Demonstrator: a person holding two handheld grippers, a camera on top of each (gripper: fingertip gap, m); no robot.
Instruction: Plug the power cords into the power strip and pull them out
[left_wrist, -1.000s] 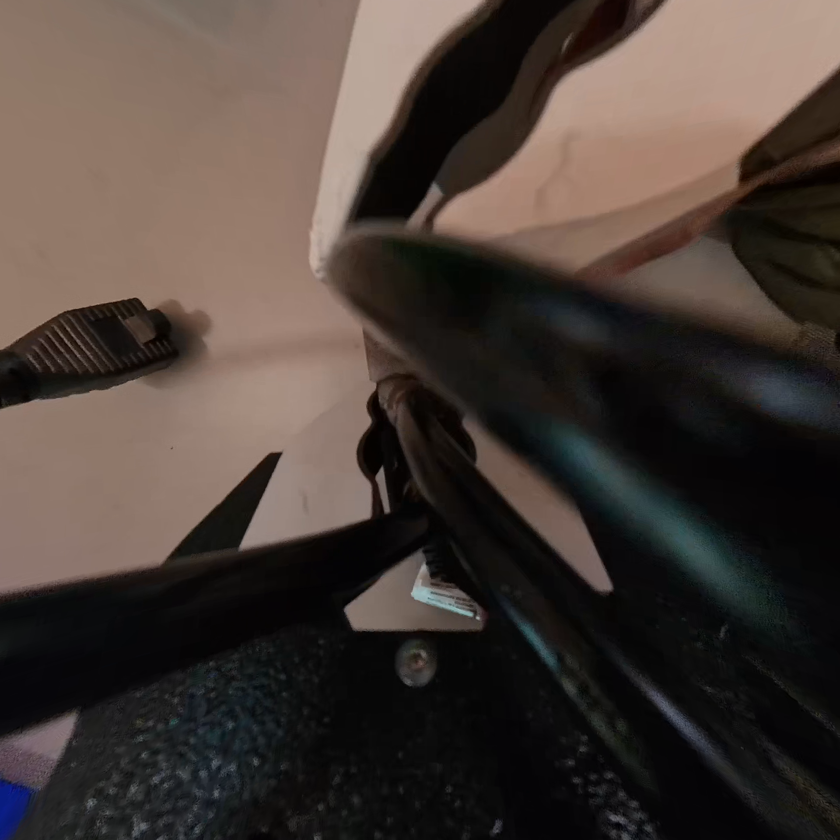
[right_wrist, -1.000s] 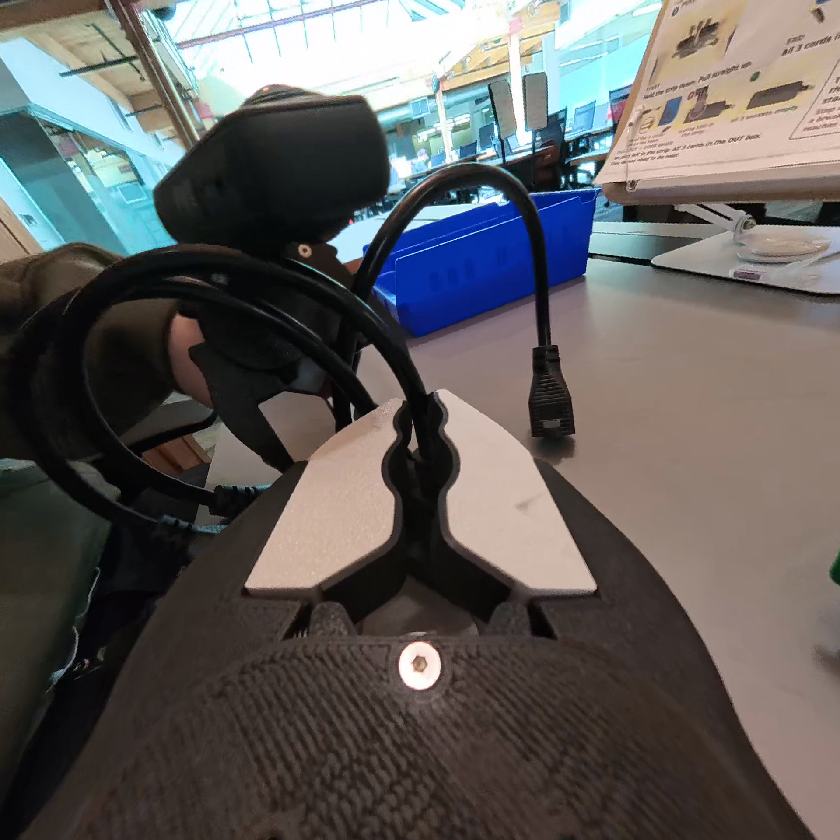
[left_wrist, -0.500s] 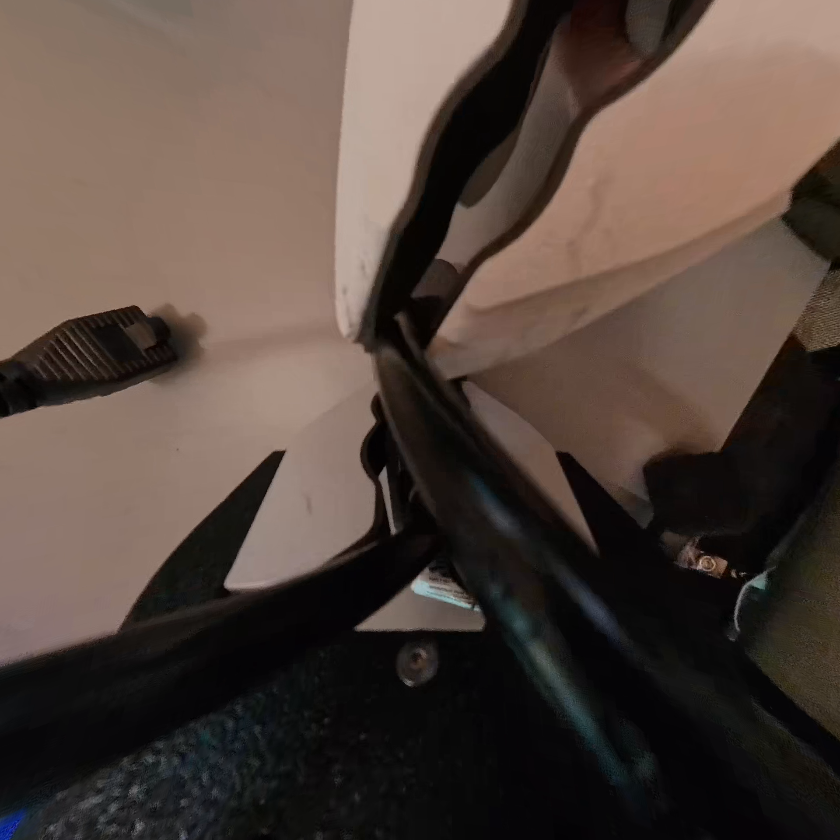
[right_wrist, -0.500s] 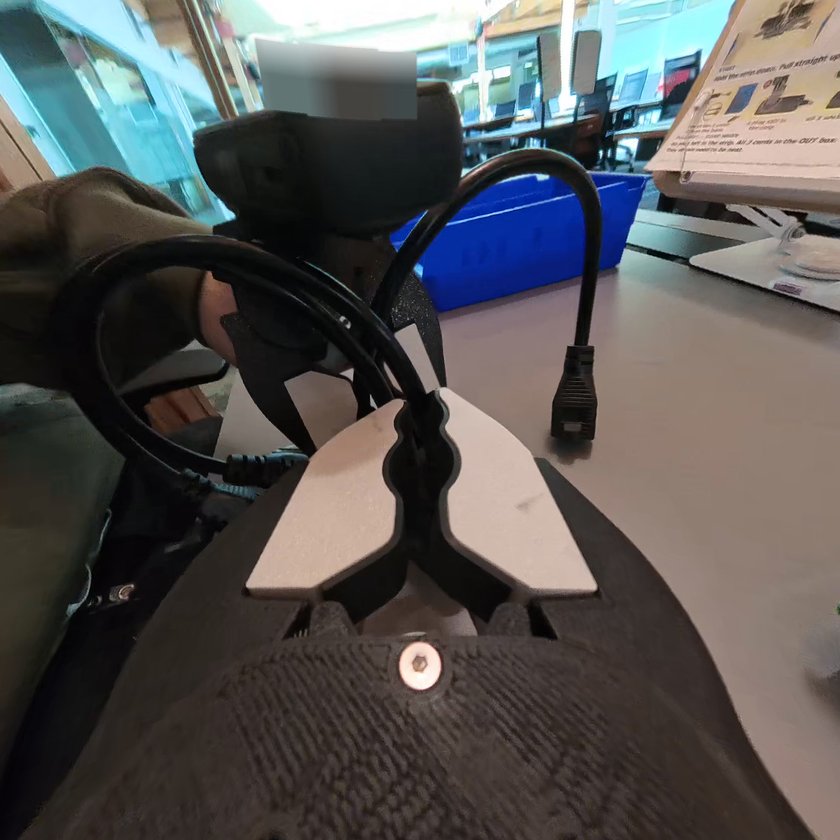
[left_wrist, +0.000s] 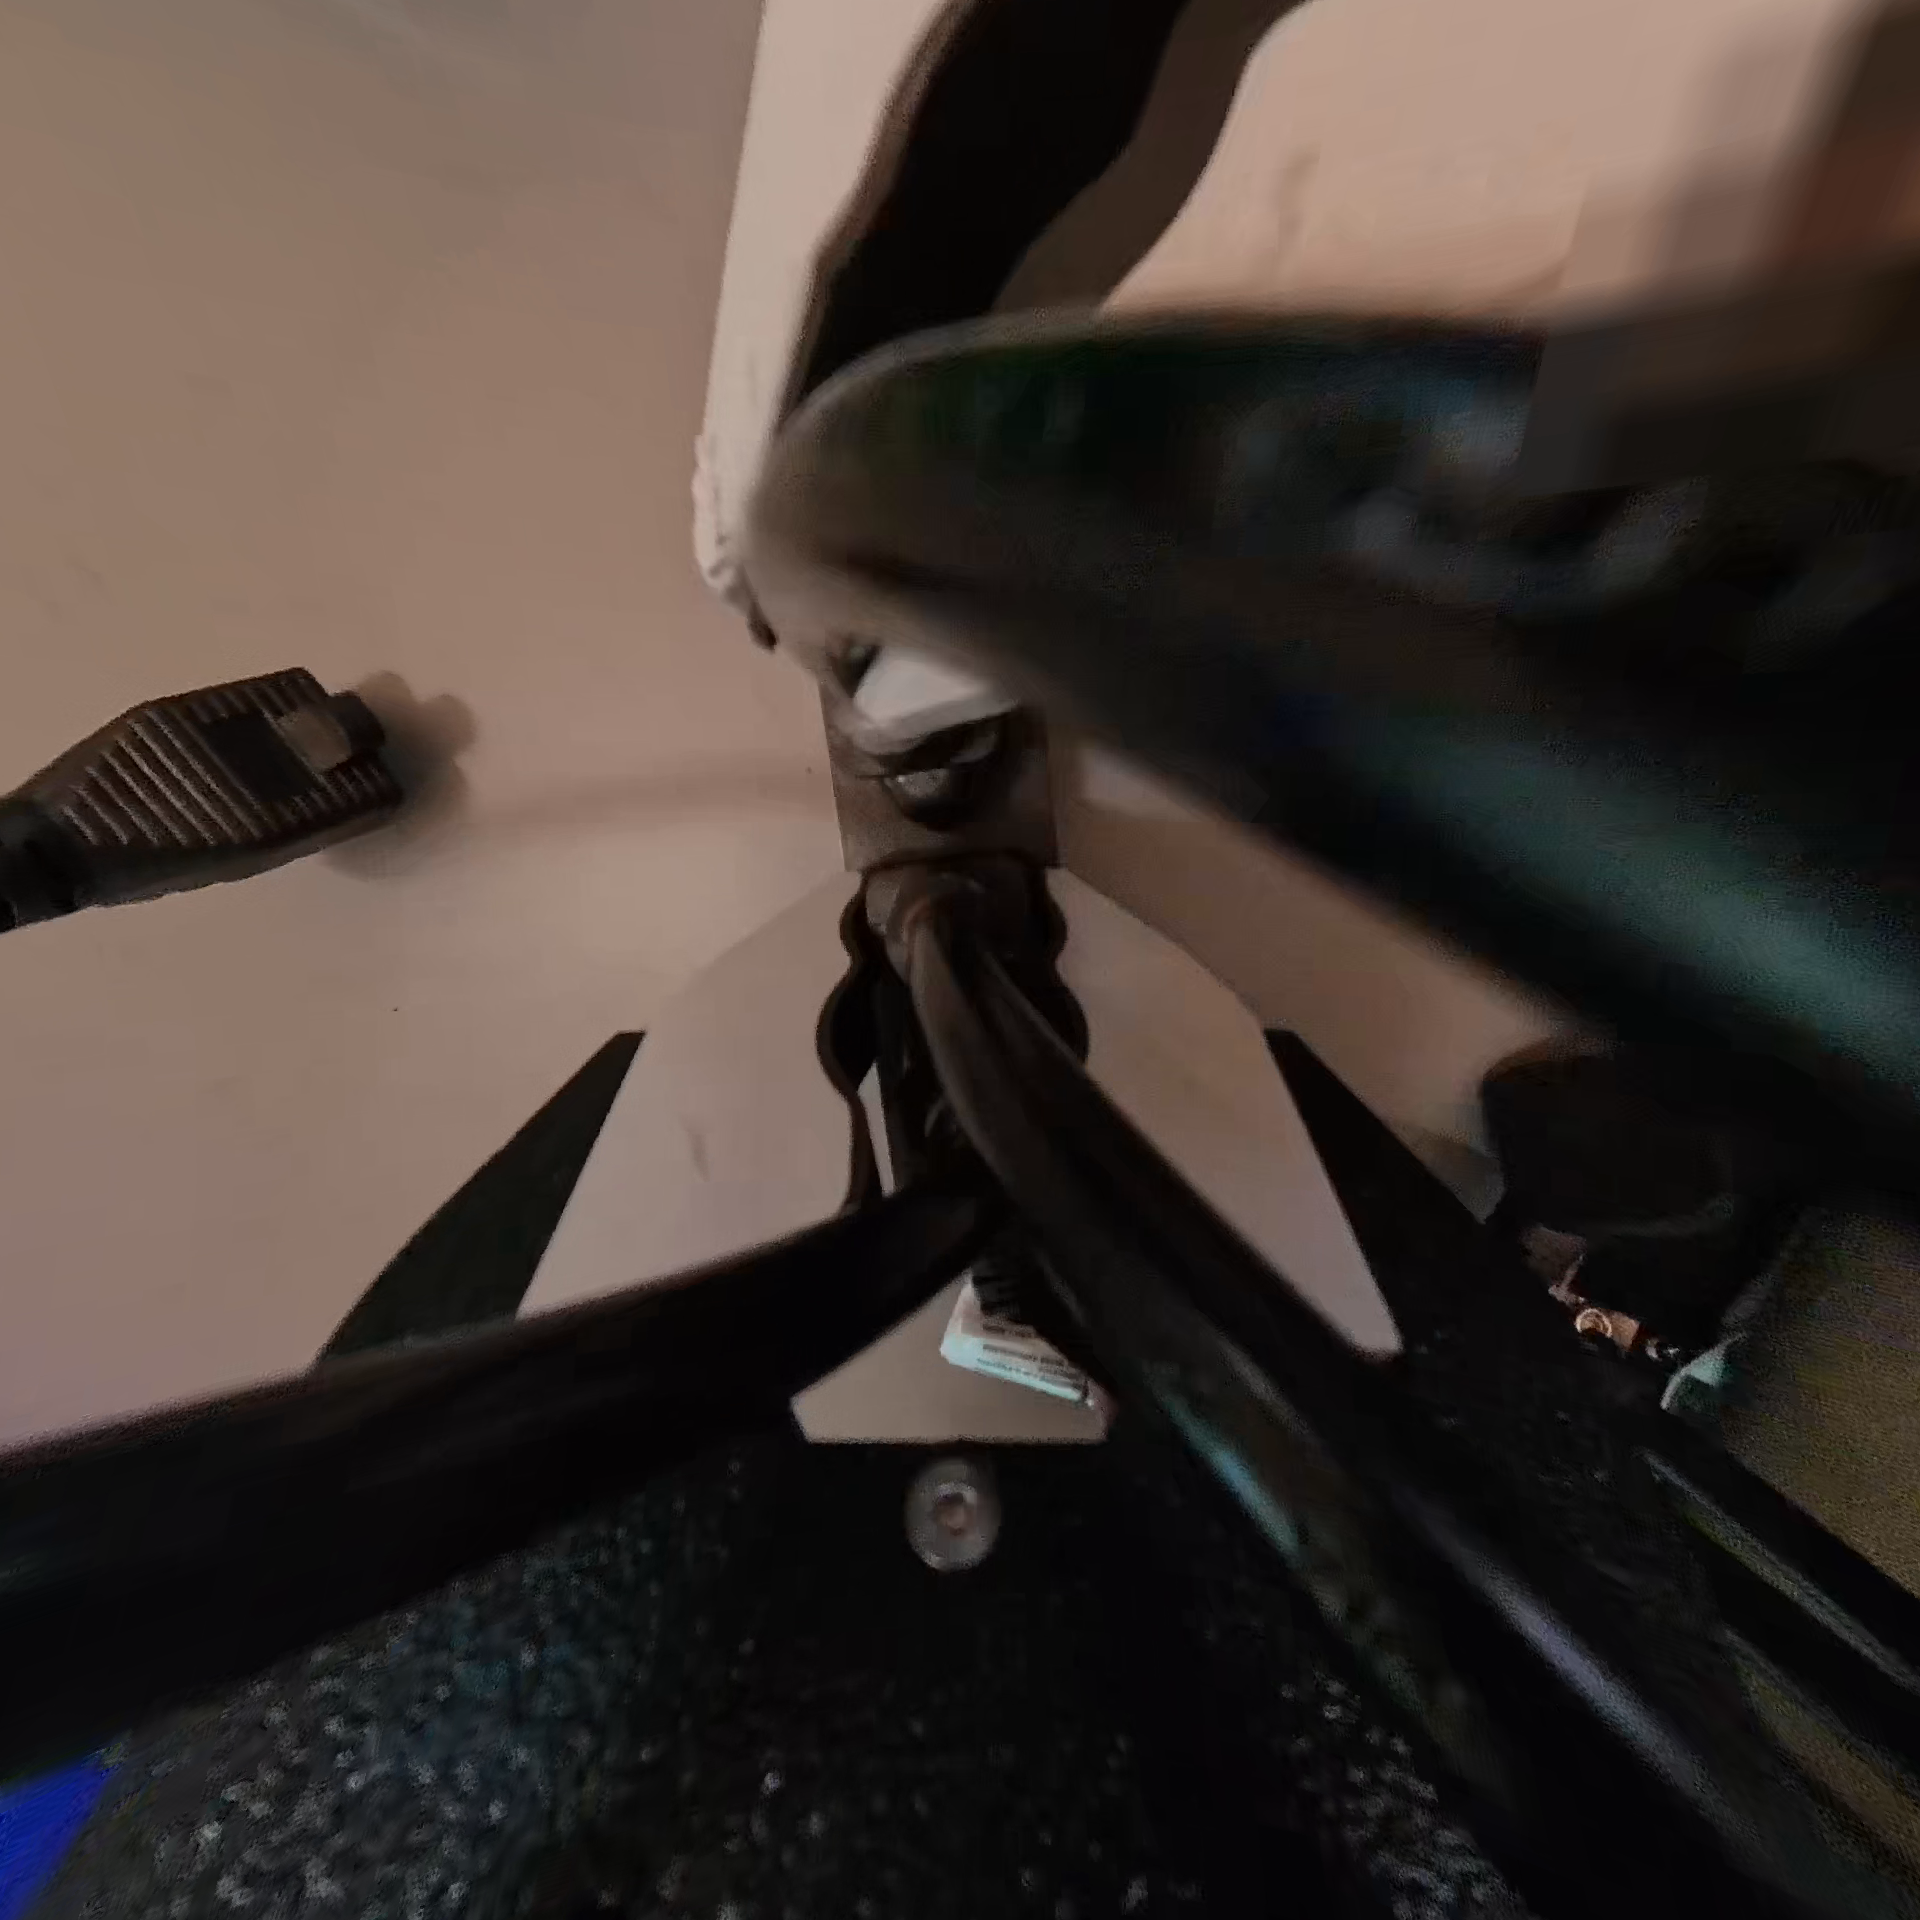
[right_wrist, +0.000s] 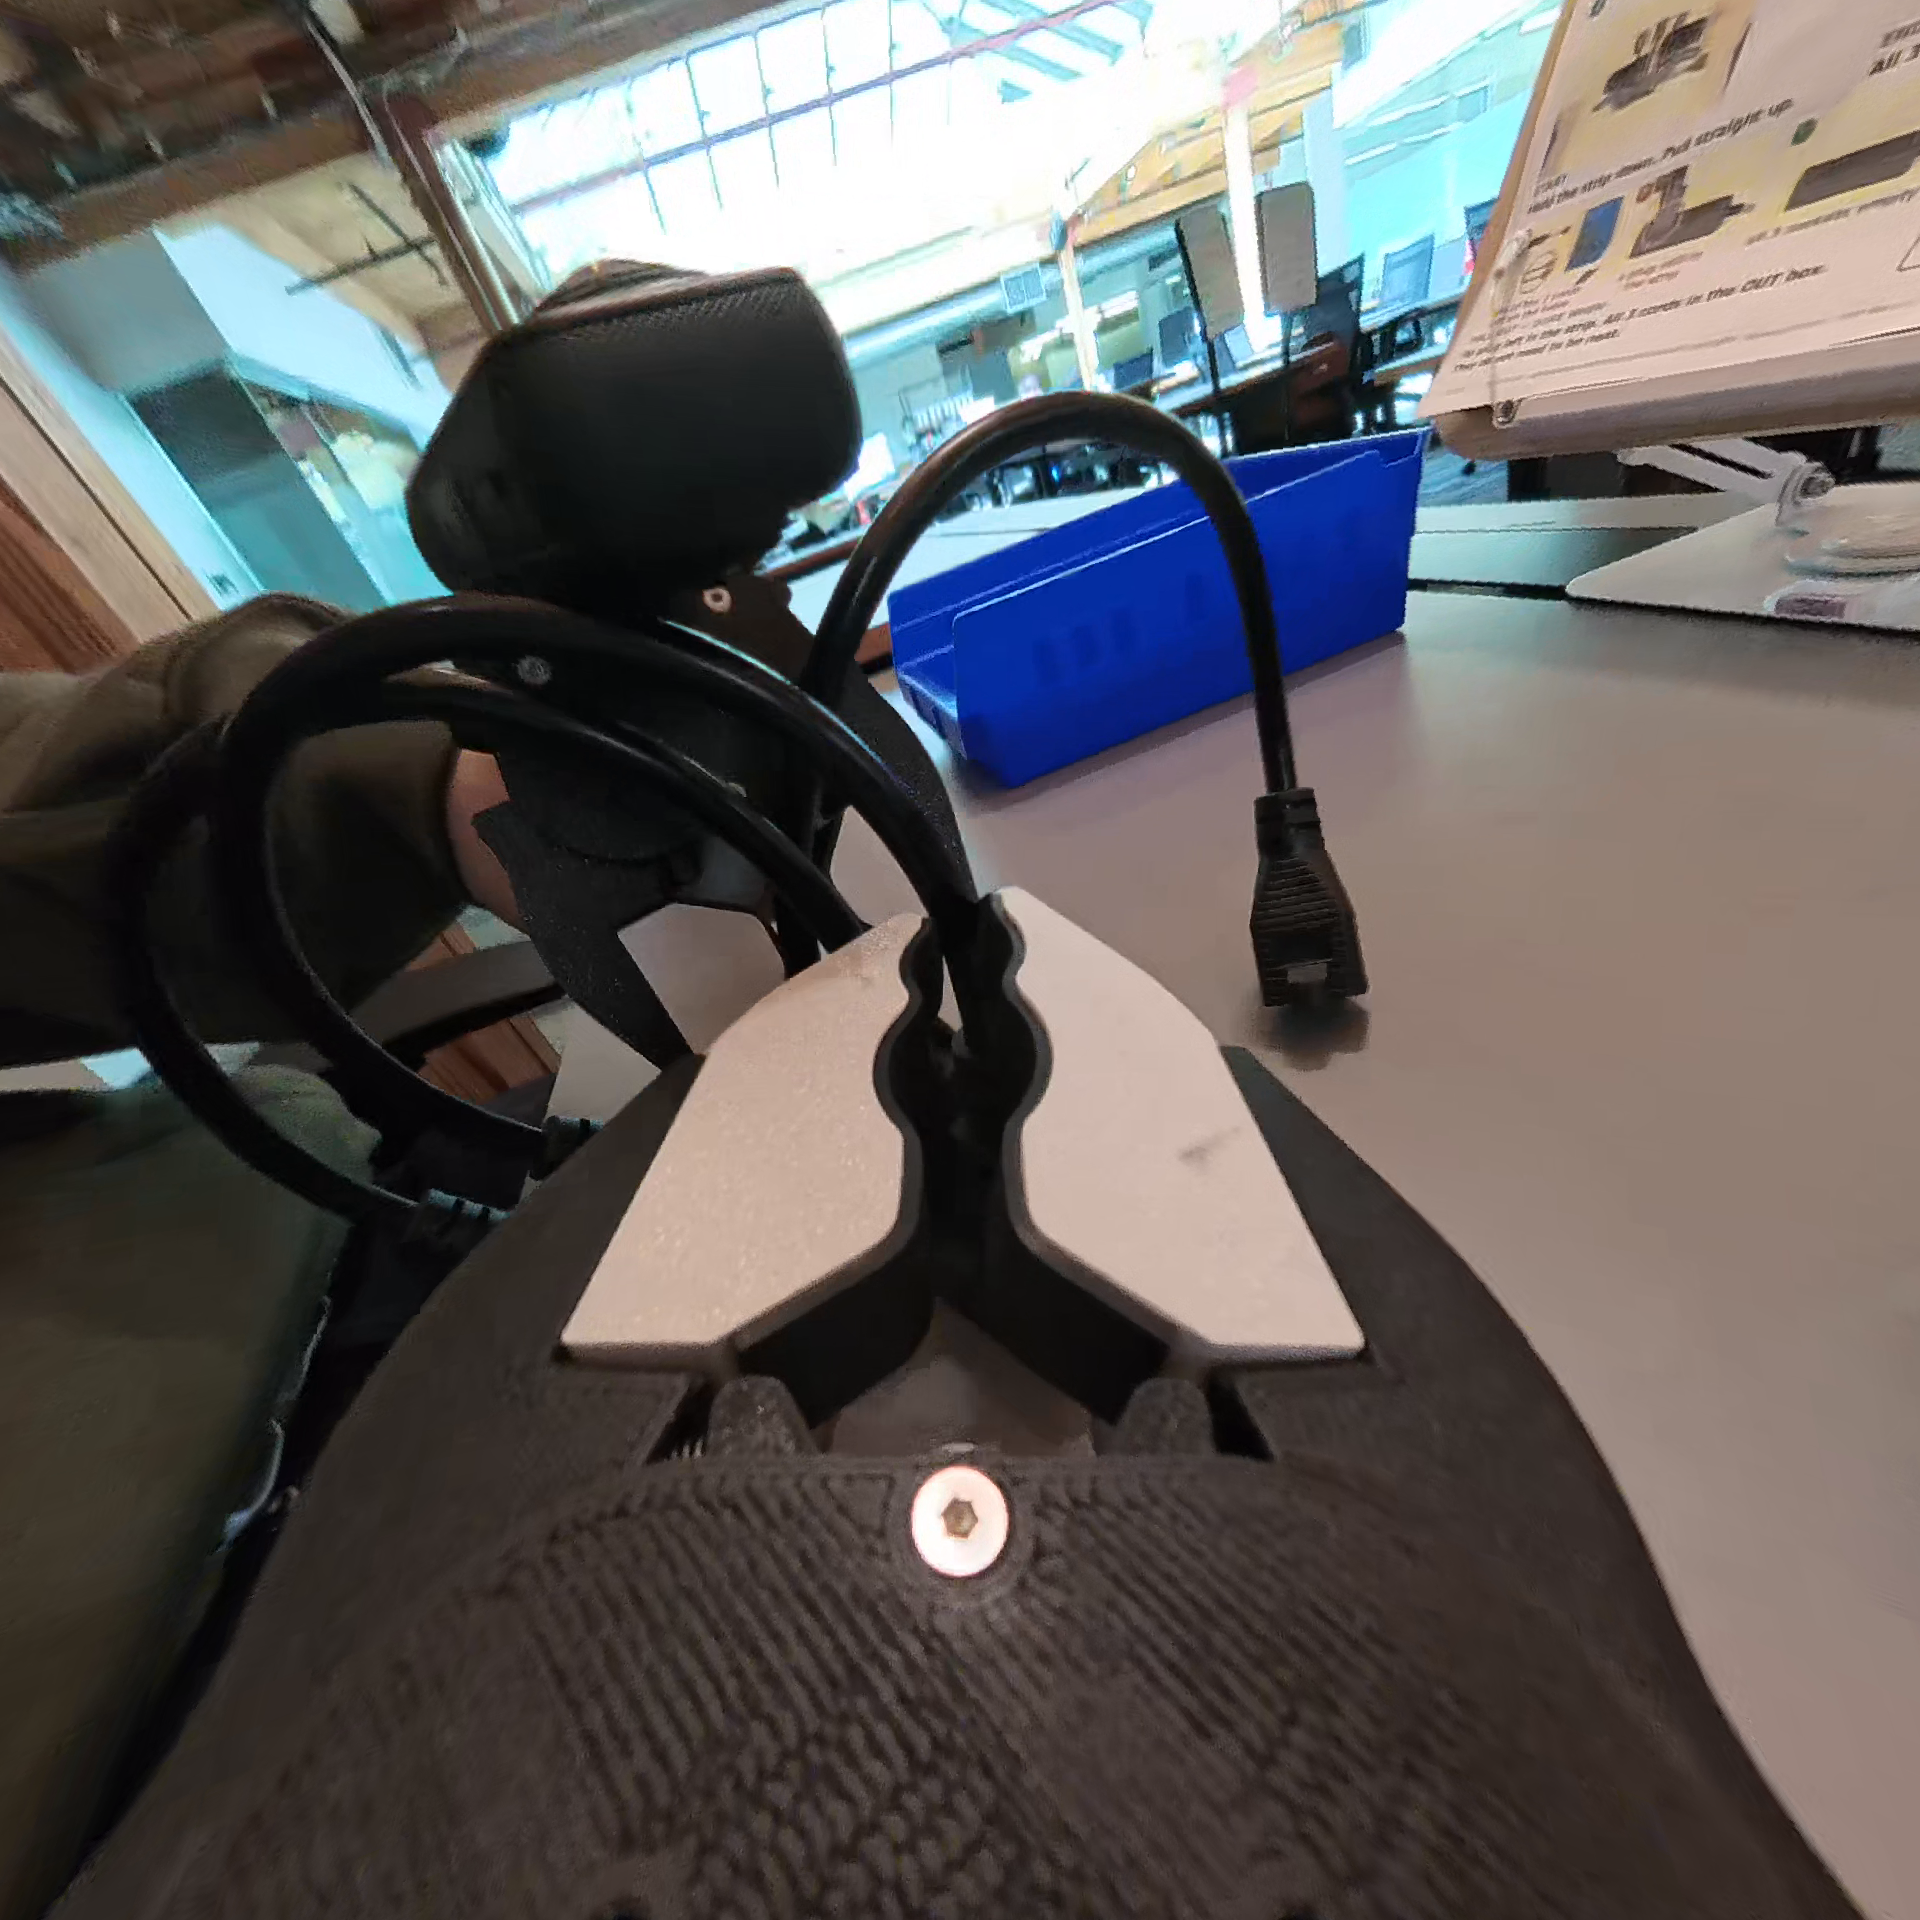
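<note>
A black power cord (right_wrist: 1049, 426) arcs up from my right gripper (right_wrist: 961, 966), which is shut on it. The cord's black ribbed connector (right_wrist: 1304, 925) rests end-down on the grey table (right_wrist: 1610, 1039). My left gripper (left_wrist: 951, 966) is shut on the same cord close to the right gripper's white fingers (left_wrist: 1455, 187). Loops of cord (right_wrist: 343, 707) hang between the two grippers. The connector also shows in the left wrist view (left_wrist: 218, 769). A blurred loop of cord (left_wrist: 1351, 582) crosses the left camera. No power strip is in view.
A blue bin (right_wrist: 1143, 623) stands on the table behind the connector. An instruction sheet on a white stand (right_wrist: 1714, 208) is at the back right. A hand in an olive sleeve (right_wrist: 208, 748) holds the left gripper's black body (right_wrist: 634, 447) at the table's left edge. Left tips to right tips: about 8 cm.
The cord loop has swung across the left camera again. Both grippers stay shut on the cord and have shifted only slightly. The connector stays on the table.
</note>
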